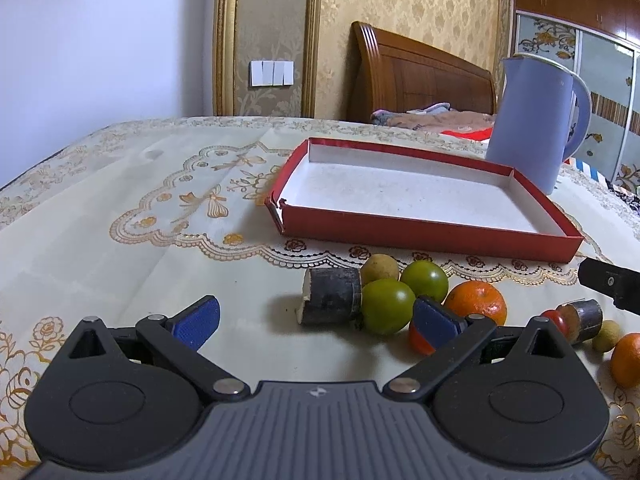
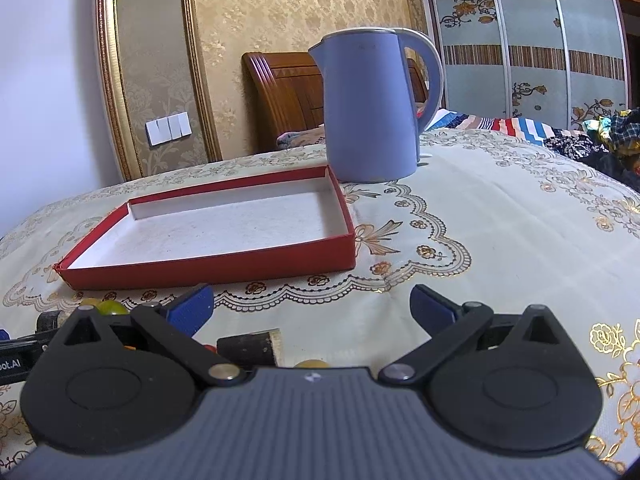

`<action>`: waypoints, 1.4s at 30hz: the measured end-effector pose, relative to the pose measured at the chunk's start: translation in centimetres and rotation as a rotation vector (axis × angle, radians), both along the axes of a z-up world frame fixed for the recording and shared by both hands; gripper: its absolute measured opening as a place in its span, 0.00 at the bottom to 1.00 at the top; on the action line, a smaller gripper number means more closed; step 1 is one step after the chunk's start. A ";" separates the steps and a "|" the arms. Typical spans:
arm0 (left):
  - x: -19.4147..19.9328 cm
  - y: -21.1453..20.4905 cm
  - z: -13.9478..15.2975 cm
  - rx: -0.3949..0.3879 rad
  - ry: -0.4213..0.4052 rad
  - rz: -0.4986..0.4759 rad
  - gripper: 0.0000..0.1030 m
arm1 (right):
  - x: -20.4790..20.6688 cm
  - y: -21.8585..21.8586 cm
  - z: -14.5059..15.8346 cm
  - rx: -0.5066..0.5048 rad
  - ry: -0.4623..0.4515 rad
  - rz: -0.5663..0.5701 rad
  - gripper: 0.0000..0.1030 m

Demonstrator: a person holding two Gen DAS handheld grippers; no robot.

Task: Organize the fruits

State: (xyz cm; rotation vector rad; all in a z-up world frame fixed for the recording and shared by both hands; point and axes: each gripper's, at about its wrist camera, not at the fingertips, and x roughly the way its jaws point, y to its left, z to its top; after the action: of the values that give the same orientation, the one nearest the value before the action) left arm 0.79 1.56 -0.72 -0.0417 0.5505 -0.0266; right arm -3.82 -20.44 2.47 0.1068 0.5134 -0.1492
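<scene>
A shallow red box (image 1: 432, 236) with a white inside lies empty on the tablecloth; the right wrist view shows the same red box (image 2: 216, 268). In front of it lie a dark sugarcane piece (image 1: 332, 300), two green fruits (image 1: 388, 306) (image 1: 425, 280), a yellowish fruit (image 1: 380, 268), an orange (image 1: 478, 302), a second cane piece (image 1: 586, 318) and another orange (image 1: 628, 360). My left gripper (image 1: 316, 324) is open, just short of the cane and the nearer green fruit. My right gripper (image 2: 312, 312) is open over bare cloth, with a cane piece (image 2: 250, 346) low between its fingers.
A tall blue kettle (image 1: 532, 128) (image 2: 372, 108) stands behind the box's right end. The right gripper's black tip (image 1: 612, 286) shows at the right edge of the left wrist view. A bed with a wooden headboard (image 1: 420, 76) lies beyond the table.
</scene>
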 end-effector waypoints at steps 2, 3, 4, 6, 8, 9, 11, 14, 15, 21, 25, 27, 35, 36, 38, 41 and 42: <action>0.1 0.1 -0.1 -0.001 0.008 0.005 1.00 | 0.0 0.0 0.0 0.001 0.002 -0.001 1.00; 0.2 0.1 -0.1 -0.003 0.013 0.008 1.00 | 0.0 -0.1 0.0 0.002 0.002 -0.002 1.00; 0.2 0.1 -0.1 -0.006 0.015 0.010 1.00 | 0.0 -0.1 0.0 0.003 0.002 -0.003 1.00; 0.2 0.2 -0.1 -0.011 0.014 0.013 1.00 | -0.1 -0.1 0.0 0.004 0.001 -0.004 1.00; 0.3 0.2 -0.2 -0.009 0.021 0.014 1.00 | -0.1 -0.1 0.0 0.004 0.004 -0.004 1.00; 0.3 0.2 -0.2 -0.008 0.023 0.014 1.00 | -0.1 -0.2 0.0 0.004 0.004 -0.006 1.00; 0.3 0.2 -0.2 -0.007 0.023 0.015 1.00 | -0.1 -0.2 0.0 0.007 0.003 -0.008 1.00; 0.2 0.2 -0.2 -0.010 0.022 0.014 1.00 | -0.1 -0.2 0.0 0.008 0.007 -0.009 1.00; 0.2 0.2 -0.2 -0.009 0.022 0.014 1.00 | -0.1 -0.2 0.0 0.009 0.007 -0.009 1.00; 0.2 0.1 -0.2 -0.007 0.025 0.012 1.00 | 0.0 -0.3 0.0 0.009 0.009 -0.009 1.00; 0.2 0.1 -0.2 -0.005 0.028 0.012 1.00 | 0.0 -0.3 0.0 0.011 0.012 -0.009 1.00; 0.2 0.1 -0.2 -0.004 0.029 0.012 1.00 | 0.1 -0.3 0.0 0.012 0.013 -0.010 1.00; 0.2 0.1 -0.2 -0.005 0.028 0.013 1.00 | 0.1 -0.4 -0.1 0.012 0.014 -0.009 1.00; 0.2 0.1 -0.2 -0.005 0.027 0.012 1.00 | 0.1 -0.4 -0.1 0.012 0.014 -0.009 1.00; 0.2 0.1 -0.2 -0.005 0.026 0.012 1.00 | 0.1 -0.4 -0.1 0.012 0.015 -0.009 1.00; 0.2 0.1 -0.2 -0.004 0.027 0.012 1.00 | 0.1 -0.4 -0.1 0.012 0.014 -0.010 1.00; 0.2 0.1 -0.2 -0.005 0.026 0.012 1.00 | 0.1 -0.4 -0.1 0.012 0.015 -0.009 1.00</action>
State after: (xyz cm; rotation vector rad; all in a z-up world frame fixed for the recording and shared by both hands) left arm 0.96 1.64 -0.93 -0.0498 0.5766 -0.0153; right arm -3.71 -20.85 2.41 0.1202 0.5287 -0.1560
